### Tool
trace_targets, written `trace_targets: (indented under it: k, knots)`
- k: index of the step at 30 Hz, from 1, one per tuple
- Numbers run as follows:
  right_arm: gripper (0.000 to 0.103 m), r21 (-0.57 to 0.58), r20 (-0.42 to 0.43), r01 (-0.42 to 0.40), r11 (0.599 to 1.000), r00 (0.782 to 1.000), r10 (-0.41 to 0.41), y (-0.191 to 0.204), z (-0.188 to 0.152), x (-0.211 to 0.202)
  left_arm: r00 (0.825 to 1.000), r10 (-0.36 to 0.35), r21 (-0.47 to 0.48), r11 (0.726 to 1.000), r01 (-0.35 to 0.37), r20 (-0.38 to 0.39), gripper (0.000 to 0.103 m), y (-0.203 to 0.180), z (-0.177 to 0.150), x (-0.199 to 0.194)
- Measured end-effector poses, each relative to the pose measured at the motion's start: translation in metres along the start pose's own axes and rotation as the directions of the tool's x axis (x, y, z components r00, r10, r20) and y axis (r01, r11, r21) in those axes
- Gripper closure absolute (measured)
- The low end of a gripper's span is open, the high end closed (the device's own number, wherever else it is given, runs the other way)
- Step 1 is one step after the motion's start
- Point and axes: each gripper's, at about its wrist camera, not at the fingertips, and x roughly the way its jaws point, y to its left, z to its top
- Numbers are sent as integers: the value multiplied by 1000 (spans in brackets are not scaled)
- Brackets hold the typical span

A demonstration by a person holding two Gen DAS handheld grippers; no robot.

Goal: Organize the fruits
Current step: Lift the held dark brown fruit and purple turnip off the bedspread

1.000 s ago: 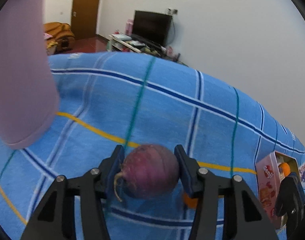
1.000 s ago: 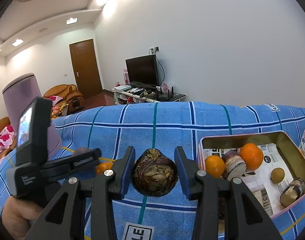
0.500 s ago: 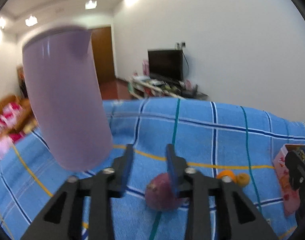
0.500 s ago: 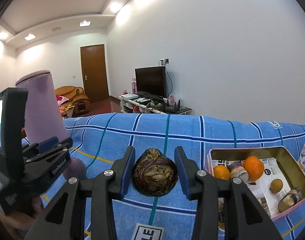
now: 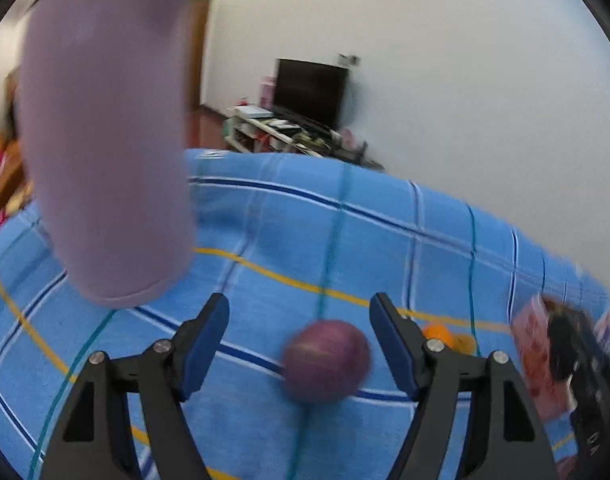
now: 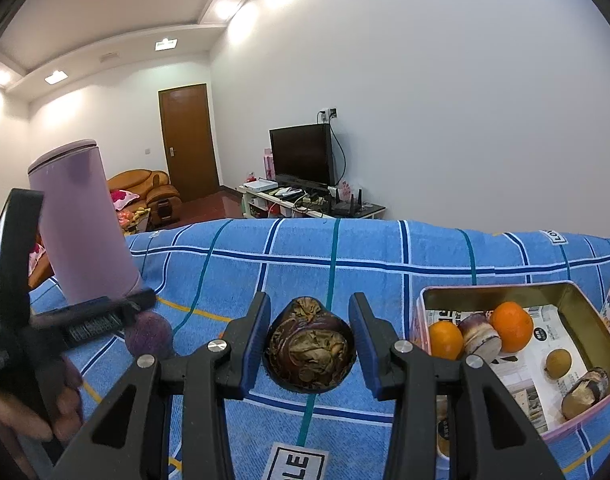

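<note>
The right hand-held gripper [image 6: 309,340] is clamped on a dark purple-brown fruit [image 6: 309,354], rounded and wrinkled, its facing end covered in dry, papery, yellowish-brown flakes; both blue pads press its sides. The left hand-held gripper [image 5: 299,338] stands with its jaws wide apart, holding nothing. Between them, nearer the right-side pad and not touching it, lies a round, dull purple fruit [image 5: 325,360] with a smooth matte skin, blurred in the left wrist view; it rests on the blue cloth [image 6: 345,256], a towel-like woven fabric checked with navy, white, teal and yellow lines that covers the bench.

Taking the pink tin [image 6: 585,312] as landmark: it is a shallow rectangular metal box with a gold-coloured inner wall and printed paper on its floor. Inside it sit two glossy oranges [image 6: 511,326], a cut purple-skinned piece [image 6: 479,334] between them showing a pale face, a small tan round fruit [image 6: 559,362] nearer the middle, and a brownish stubby piece [image 6: 585,386] by the near wall. The held fruit hangs just left of the tin. The loose purple fruit lies well to the tin's left. In the left wrist view a small orange fruit [image 5: 439,334] lies on the cloth between that purple fruit and the tin. Far left of the tin stands a tall, smooth, lilac cylinder [image 6: 81,224] with a lid.
</note>
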Motion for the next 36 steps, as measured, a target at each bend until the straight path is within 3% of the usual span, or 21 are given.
trace_targets:
  k: [3,6,9,15,26,36]
  knots:
    - [60,1,-3,-1,1000,1000,1,0,0,1,996,62,61,996,-58,-70,28,-14,-8,12]
    - [60,-8,-7,0,1000,1000,0,2,1,2,989,62,36,998,-58,-133,31,-9,-10,23]
    - [60,-16,-6,1,1000,1000,-1,3,1,1,993,-3,9,1000,5,-114,50,-5,-9,20]
    - [60,-46,13,10,999,1000,-10,9,-2,-2,996,21,37,999,-18,-85,50,-10,-9,12]
    - [60,-51,35,23,998,999,-22,12,-5,-10,993,93,39,995,-96,74,50,-10,-18,-29]
    - [60,-55,40,27,998,999,-25,15,-5,-15,990,108,39,993,-112,96,50,-11,-19,-32]
